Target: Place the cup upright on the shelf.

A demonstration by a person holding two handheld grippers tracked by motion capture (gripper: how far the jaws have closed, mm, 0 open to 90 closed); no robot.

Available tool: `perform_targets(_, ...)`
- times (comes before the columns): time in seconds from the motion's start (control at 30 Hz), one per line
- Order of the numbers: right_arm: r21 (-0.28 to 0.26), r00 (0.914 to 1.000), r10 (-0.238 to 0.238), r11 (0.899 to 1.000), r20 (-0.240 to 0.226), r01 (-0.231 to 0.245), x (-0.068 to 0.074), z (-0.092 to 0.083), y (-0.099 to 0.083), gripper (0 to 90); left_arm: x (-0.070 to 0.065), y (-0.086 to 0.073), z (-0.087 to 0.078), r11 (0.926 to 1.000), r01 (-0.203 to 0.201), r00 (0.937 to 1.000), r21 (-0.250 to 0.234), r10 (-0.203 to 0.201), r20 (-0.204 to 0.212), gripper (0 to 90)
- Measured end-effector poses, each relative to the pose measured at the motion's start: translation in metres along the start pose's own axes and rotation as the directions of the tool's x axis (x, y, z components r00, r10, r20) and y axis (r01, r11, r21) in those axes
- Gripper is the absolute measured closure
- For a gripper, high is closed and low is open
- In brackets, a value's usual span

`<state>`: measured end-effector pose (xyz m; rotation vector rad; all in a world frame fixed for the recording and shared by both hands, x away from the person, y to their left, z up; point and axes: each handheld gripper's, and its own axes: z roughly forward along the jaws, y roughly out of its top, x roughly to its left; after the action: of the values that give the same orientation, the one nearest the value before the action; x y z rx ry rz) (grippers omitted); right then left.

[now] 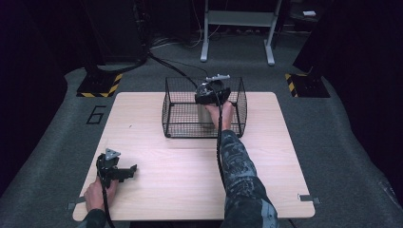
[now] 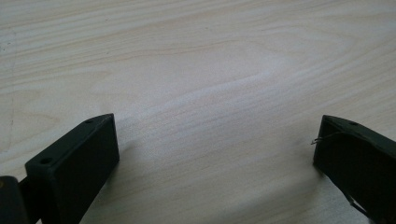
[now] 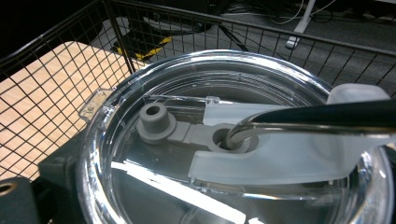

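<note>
1. Two grippers are seen in the high view: the left gripper [image 1: 127, 172] low at the near-left corner of the wooden table [image 1: 190, 190], the right gripper [image 1: 209, 95] far forward, inside the black wire basket [image 1: 176, 107].
2. The left gripper is held by the left hand [image 1: 97, 194] just above the tabletop, well apart from the basket.
3. In the left gripper view its two black jaws are seen spread wide, with only bare pale wood between them; nothing is gripped.
4. The basket stands at the far middle of the table, and the right forearm in a patterned sleeve [image 1: 242, 175] is stretched over its near rim.
5. A tumbler [image 1: 205, 115] is seen standing upright inside the basket, directly under the right gripper, towards the basket's right half.
6. In the right gripper view the tumbler's clear lid [image 3: 233, 140] is seen from close above, with a grey stopper [image 3: 154, 119] on a short strap and a metal straw [image 3: 317, 119] entering the lid's hole.
7. A translucent flap is seen lying across the lid beneath the straw.
8. One dark jaw is seen pressed against the tumbler's left side at the lower left of that view; the other jaw is hidden behind the cup.
9. Whether the right gripper is closed on the tumbler cannot be told for certain, though the cup lies between its jaws.
</note>
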<state>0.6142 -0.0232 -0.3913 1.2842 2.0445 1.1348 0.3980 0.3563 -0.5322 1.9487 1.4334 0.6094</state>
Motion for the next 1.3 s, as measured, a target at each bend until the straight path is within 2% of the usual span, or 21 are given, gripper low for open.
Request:
perform_targets(0.27, 0.012, 0.9999, 0.010, 1.000, 0.013, -0.010, 0.000, 0.005, -0.004, 3.4, 0.000, 0.000, 0.000, 1.0000, -0.002, 1.0000, -0.002, 0.002, -0.001, 0.1)
perform_targets(0.47, 0.021, 0.9999, 0.002, 1.000, 0.017, -0.002, 0.001, 0.007, -0.007, 3.4, 0.000, 0.000, 0.000, 1.0000, -0.003, 1.0000, -0.003, 0.003, -0.002, 0.1)
perform_targets(0.5, 0.025, 0.9998, -0.011, 1.000, 0.016, 0.011, 0.000, 0.008, -0.008, 3.4, 0.000, 0.000, 0.000, 1.0000, -0.001, 1.0000, -0.004, 0.001, -0.001, 0.1)
perform_targets(0.53, 0.029, 0.9998, 0.005, 1.000, 0.019, -0.006, 0.002, 0.008, -0.008, 3.4, 0.000, 0.000, 0.000, 1.0000, -0.002, 1.0000, -0.005, 0.002, -0.002, 0.1)
perform_targets(0.63, 0.035, 0.9998, -0.015, 0.999, 0.011, 0.014, 0.001, 0.008, -0.009, 3.4, 0.000, 0.000, 0.000, 1.0000, -0.003, 1.0000, 0.000, 0.003, 0.000, 0.1)
perform_targets(0.67, 0.040, 0.9999, 0.002, 0.999, 0.011, -0.002, 0.001, 0.008, -0.009, 3.4, 0.000, 0.000, 0.000, 1.0000, -0.002, 1.0000, 0.002, 0.002, 0.000, 0.1)
perform_targets(0.8, 0.040, 0.9998, 0.020, 0.999, -0.005, -0.020, -0.006, 0.005, -0.015, 3.4, 0.000, 0.000, 0.000, 1.0000, -0.001, 1.0000, -0.001, 0.001, -0.002, 0.1)
perform_targets(0.9, 0.043, 0.9998, 0.004, 0.999, -0.018, -0.003, -0.008, 0.001, -0.017, 3.3, 0.000, 0.000, 0.000, 1.0000, -0.004, 1.0000, -0.001, 0.004, -0.002, 0.1)
perform_targets(0.93, 0.050, 0.9996, -0.018, 0.999, -0.023, 0.019, -0.008, 0.000, -0.018, 3.3, 0.000, 0.000, 0.000, 1.0000, -0.002, 1.0000, -0.001, 0.002, -0.002, 0.1)
perform_targets(1.07, 0.059, 0.9996, -0.020, 0.998, -0.018, 0.021, -0.006, -0.001, -0.019, 3.3, 0.000, 0.000, 0.000, 1.0000, -0.002, 1.0000, 0.000, 0.002, -0.002, 0.1)
perform_targets(1.1, 0.058, 0.9999, -0.004, 0.998, -0.012, 0.005, -0.003, -0.001, -0.019, 3.2, 0.000, 0.000, 0.000, 1.0000, 0.001, 1.0000, 0.001, -0.001, -0.001, 0.1)
perform_targets(1.2, 0.067, 0.9995, -0.027, 0.997, -0.018, 0.028, -0.003, -0.001, -0.019, 3.2, 0.000, 0.000, 0.000, 1.0000, -0.003, 1.0000, 0.002, 0.003, -0.001, 0.0)
perform_targets(1.3, 0.079, 0.9996, -0.021, 0.997, -0.020, 0.022, -0.002, -0.002, -0.018, 3.2, 0.001, 0.001, 0.000, 0.9999, -0.015, 0.9999, 0.003, 0.015, 0.001, 0.1)
